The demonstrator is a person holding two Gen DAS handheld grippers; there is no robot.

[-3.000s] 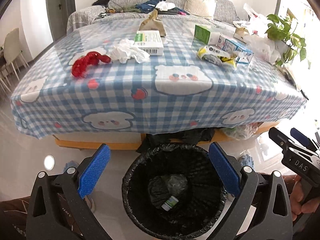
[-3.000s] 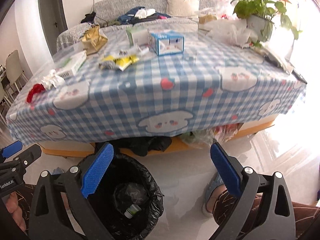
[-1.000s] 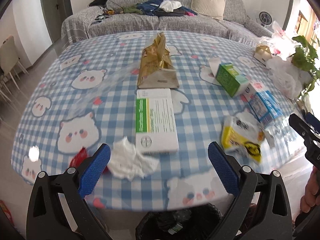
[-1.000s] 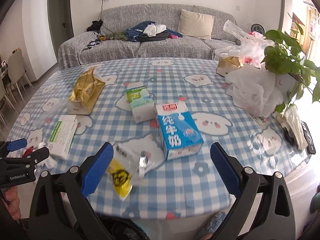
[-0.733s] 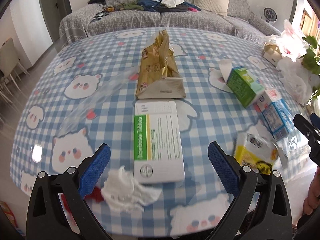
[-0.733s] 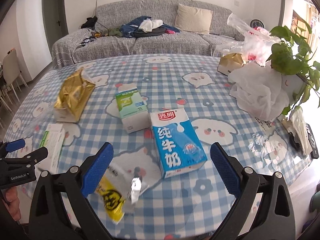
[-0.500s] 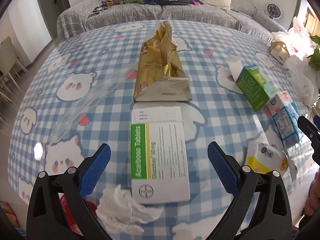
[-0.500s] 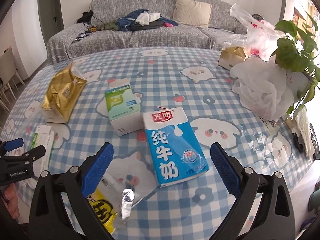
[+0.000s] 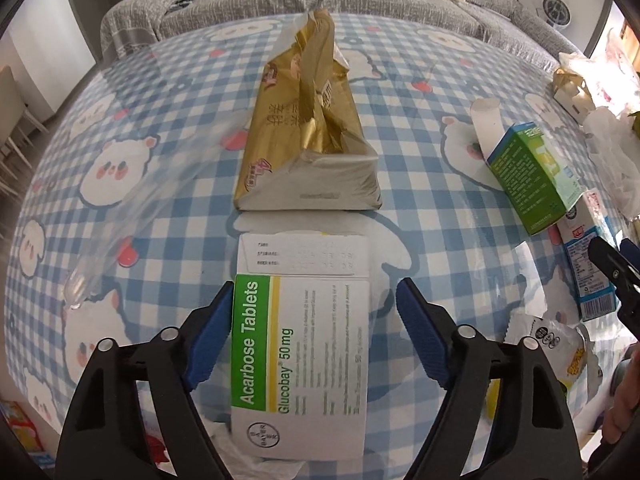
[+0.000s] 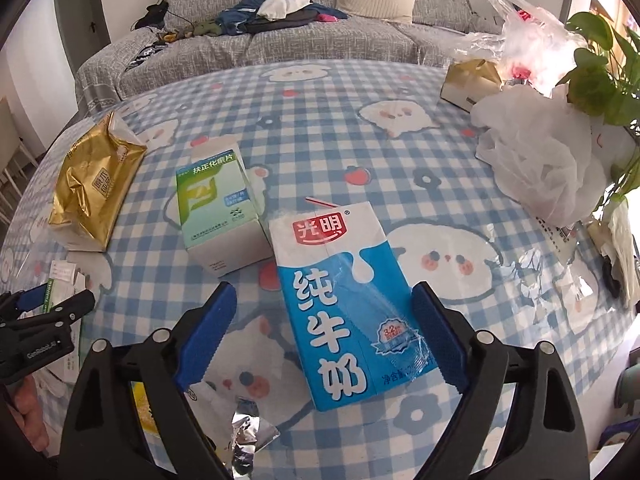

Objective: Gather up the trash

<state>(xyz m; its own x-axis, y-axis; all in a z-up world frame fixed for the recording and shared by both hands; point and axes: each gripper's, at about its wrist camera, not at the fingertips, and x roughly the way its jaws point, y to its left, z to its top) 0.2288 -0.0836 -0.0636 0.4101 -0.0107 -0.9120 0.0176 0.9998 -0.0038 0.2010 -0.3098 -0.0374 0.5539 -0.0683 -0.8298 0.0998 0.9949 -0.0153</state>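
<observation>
Now the left gripper point(image 9: 314, 320), jaws just narrowing but not yet pinching, straddles the white-green tablet box point(image 9: 300, 356) at lower centre, while the right gripper point(image 10: 324, 332), likewise narrowing, brackets the blue milk carton point(image 10: 344, 300) at centre frame.

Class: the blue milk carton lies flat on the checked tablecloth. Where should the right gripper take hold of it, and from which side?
Grip the milk carton across its two long side faces, near the middle, coming down from above. It lies flat, its length running away from the right gripper, whose open jaws already straddle it.
</observation>
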